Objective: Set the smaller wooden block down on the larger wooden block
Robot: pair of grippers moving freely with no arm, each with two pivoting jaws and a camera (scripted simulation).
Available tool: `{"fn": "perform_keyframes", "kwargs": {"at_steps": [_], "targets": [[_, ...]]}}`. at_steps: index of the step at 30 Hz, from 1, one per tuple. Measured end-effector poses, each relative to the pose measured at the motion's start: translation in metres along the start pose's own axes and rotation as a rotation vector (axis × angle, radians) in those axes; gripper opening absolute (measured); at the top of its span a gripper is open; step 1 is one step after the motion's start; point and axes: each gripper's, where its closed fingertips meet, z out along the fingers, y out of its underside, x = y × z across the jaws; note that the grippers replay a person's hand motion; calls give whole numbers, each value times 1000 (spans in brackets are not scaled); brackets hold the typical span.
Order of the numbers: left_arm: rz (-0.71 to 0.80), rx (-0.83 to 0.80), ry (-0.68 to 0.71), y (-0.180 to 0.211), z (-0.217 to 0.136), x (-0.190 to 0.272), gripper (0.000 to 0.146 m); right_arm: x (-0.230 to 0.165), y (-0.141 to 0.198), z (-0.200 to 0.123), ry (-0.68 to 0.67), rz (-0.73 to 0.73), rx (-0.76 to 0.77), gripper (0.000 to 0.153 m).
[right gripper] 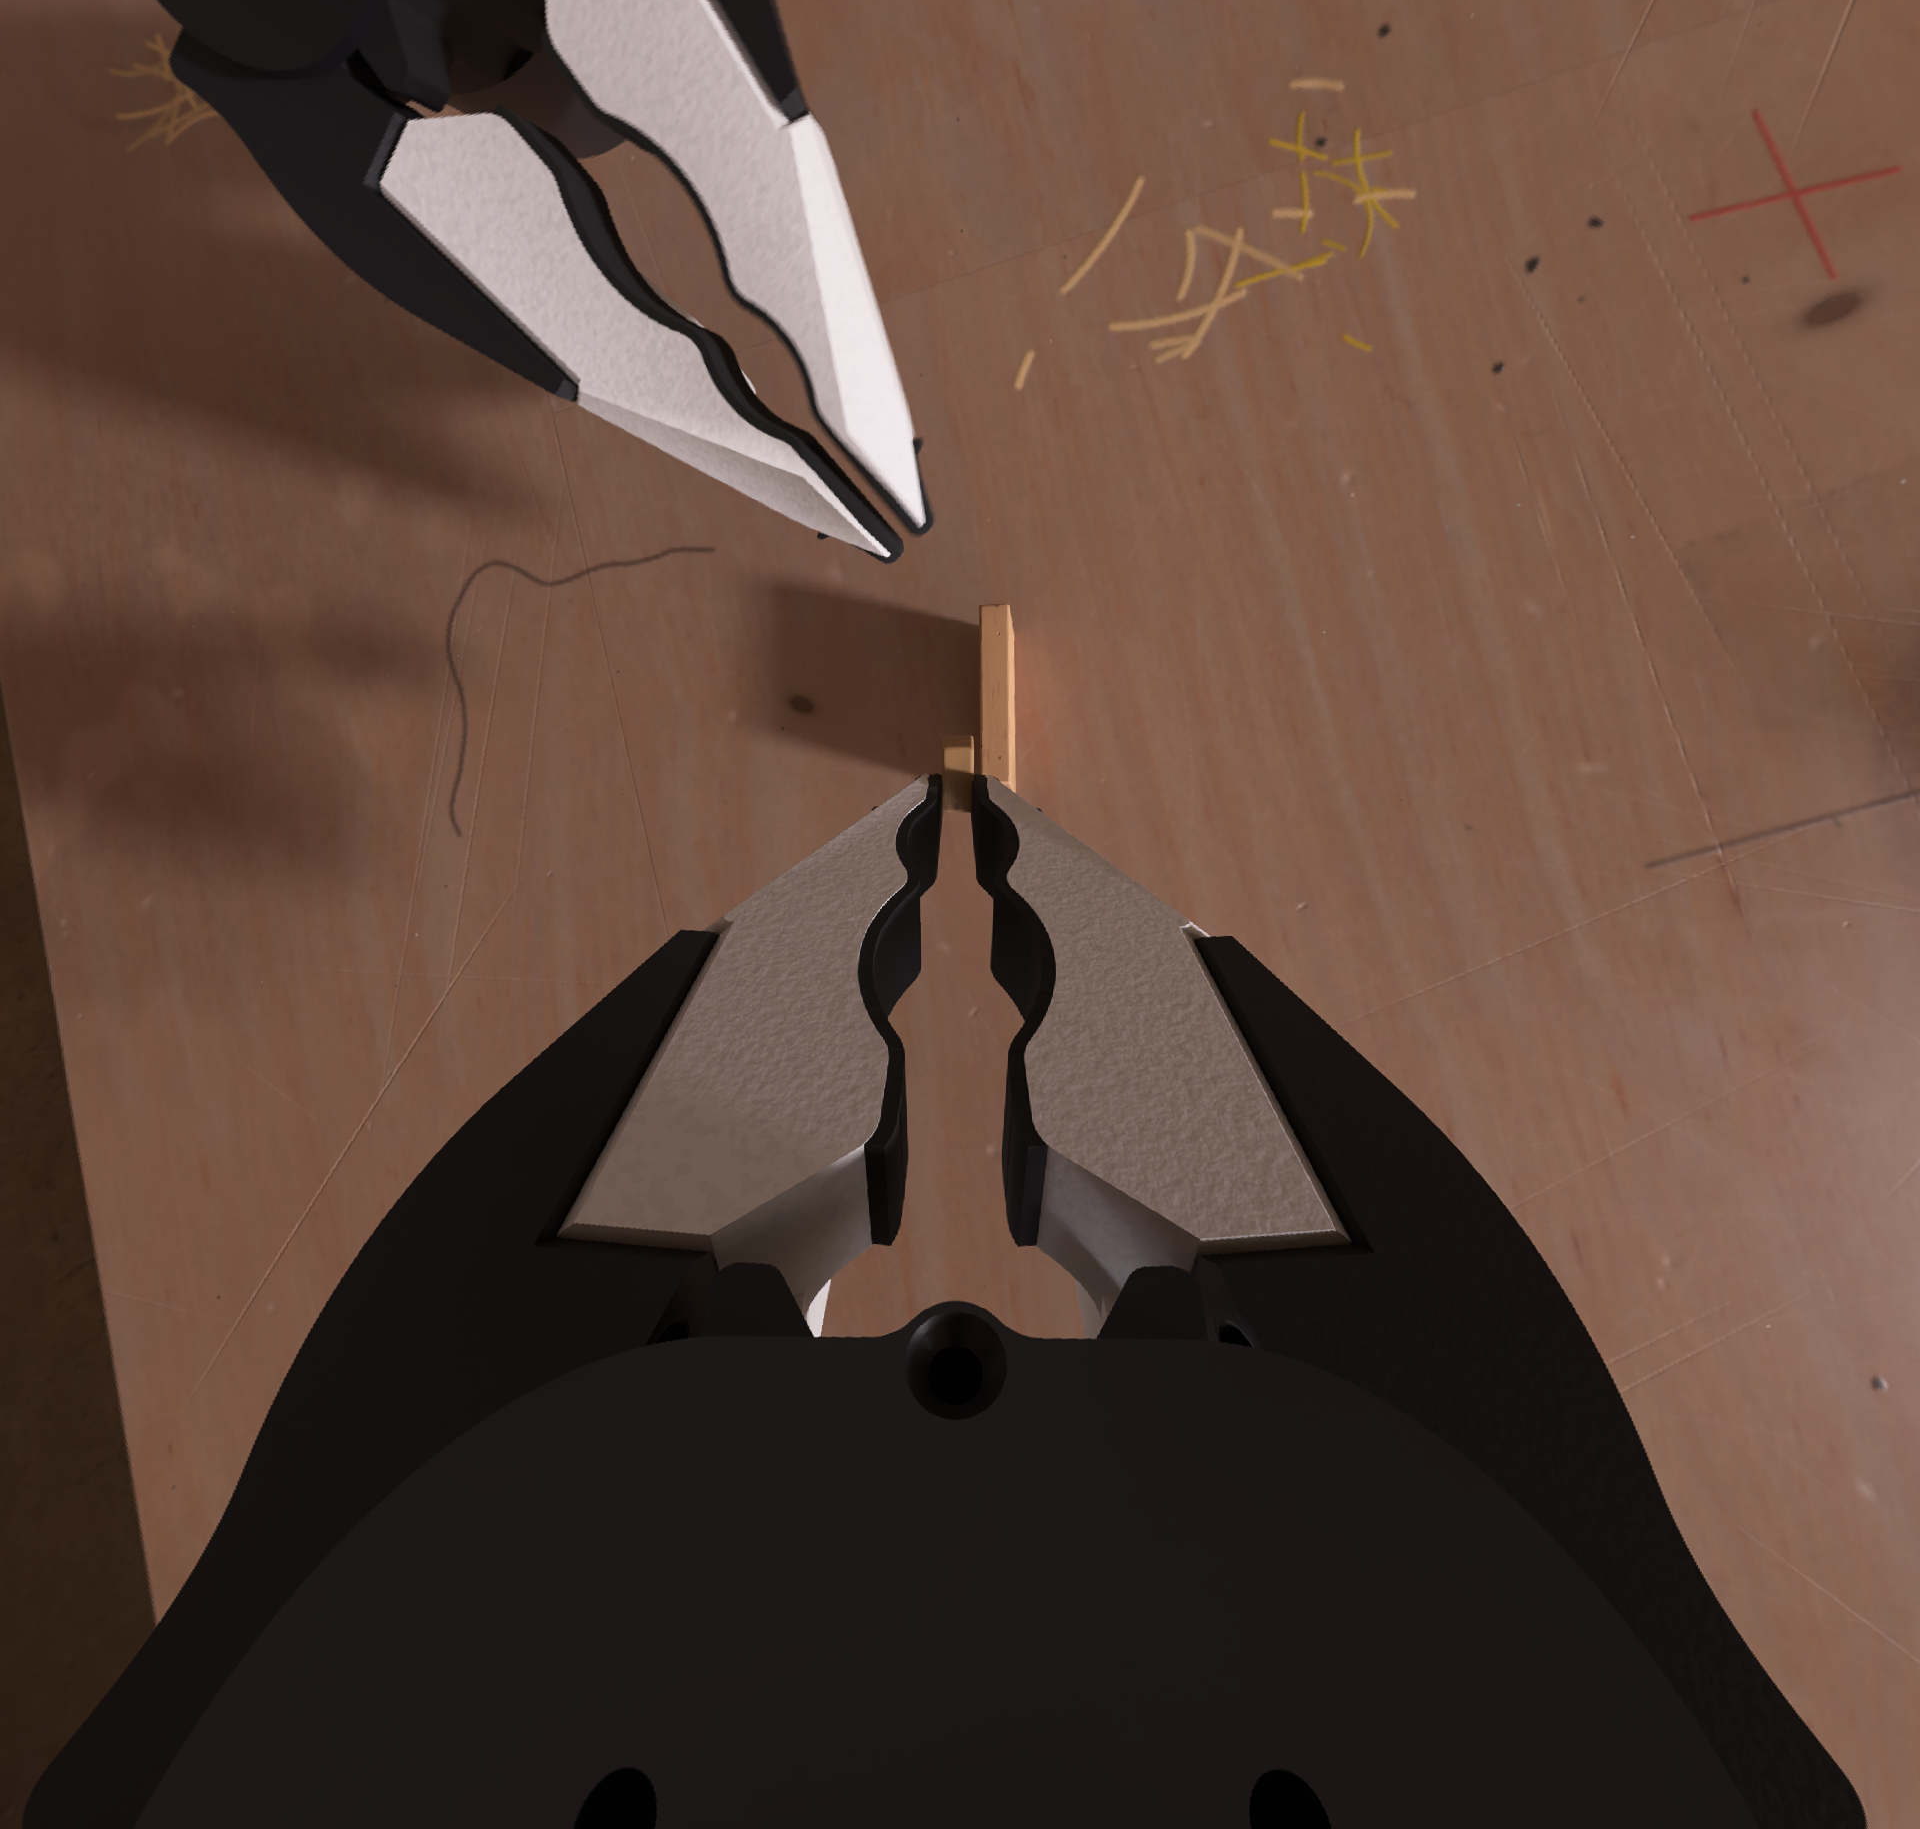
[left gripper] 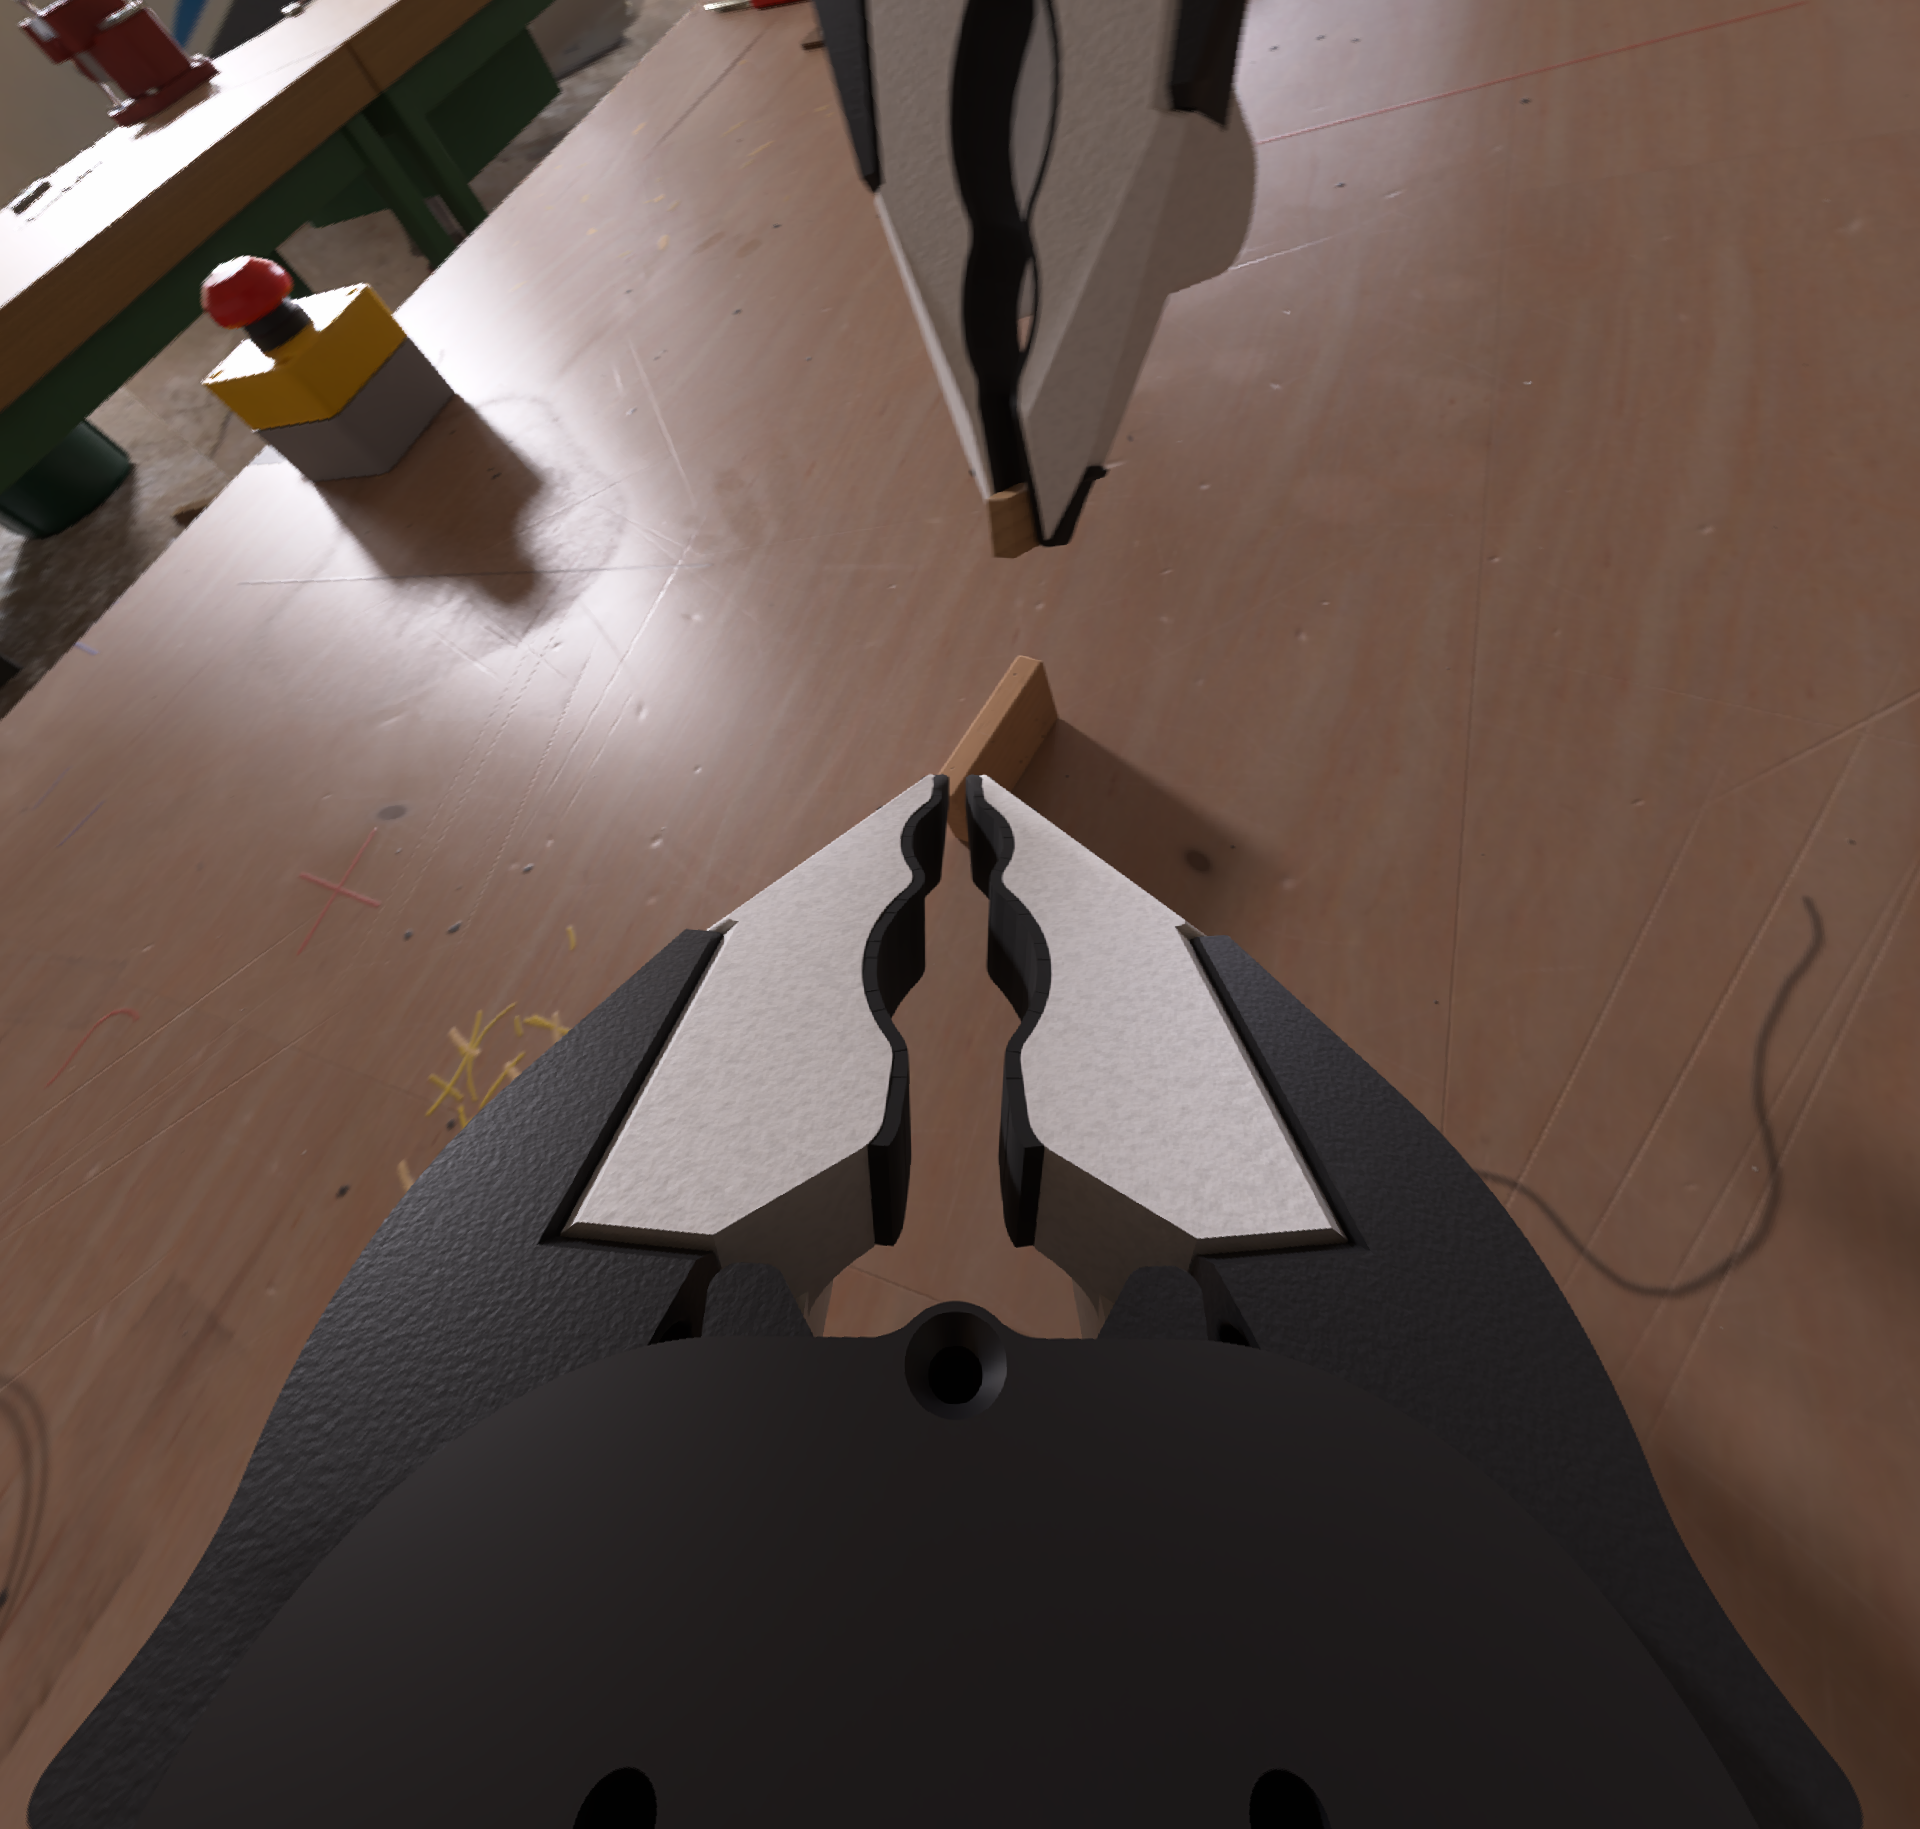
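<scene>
Two pale wooden blocks are in play. I hold the smaller wooden block (right gripper: 957, 763), a short light-tan stub, clamped at the very tips of the right gripper (right gripper: 958, 792); it hangs above the brown scratched plywood table (right gripper: 1455, 948). The larger wooden block (right gripper: 995, 693), a thin tan slab standing on its narrow edge, rests on the table just beyond and beneath the stub.

Handling judgement: both pieces look rigid, light and dry, not fragile. The pinch covers only a small part of the stub, so I expect it may pivot if nudged. The slab's upper edge is narrow, and a sideways push could tip it.

The left gripper (left gripper: 958, 792) has its fingers nearly together on nothing, tips near the slab's near end; whether they touch it, I cannot tell.

View differences: the left wrist view shows a clear vertical gap between stub (left gripper: 1010, 522) and slab (left gripper: 1003, 730), plus a yellow-and-grey box with a red mushroom button (left gripper: 322, 377). The right wrist view alone shows lateral alignment: the stub sits slightly left of the slab's edge.
</scene>
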Motion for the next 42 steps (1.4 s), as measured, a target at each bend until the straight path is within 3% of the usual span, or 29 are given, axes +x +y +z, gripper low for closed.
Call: {"fn": "perform_keyframes", "kwargs": {"at_steps": [12, 27, 42], "targets": [[100, -24, -15, 10, -7, 0, 0, 4, -2, 23, 10, 3, -93, 5], [93, -45, -17, 16, -12, -3, 0, 9, 2, 34, 43, -15, -210, 5], [83, -24, -8, 15, -15, -3, 0, 9, 1, 36, 111, -43, -482, 5]]}}
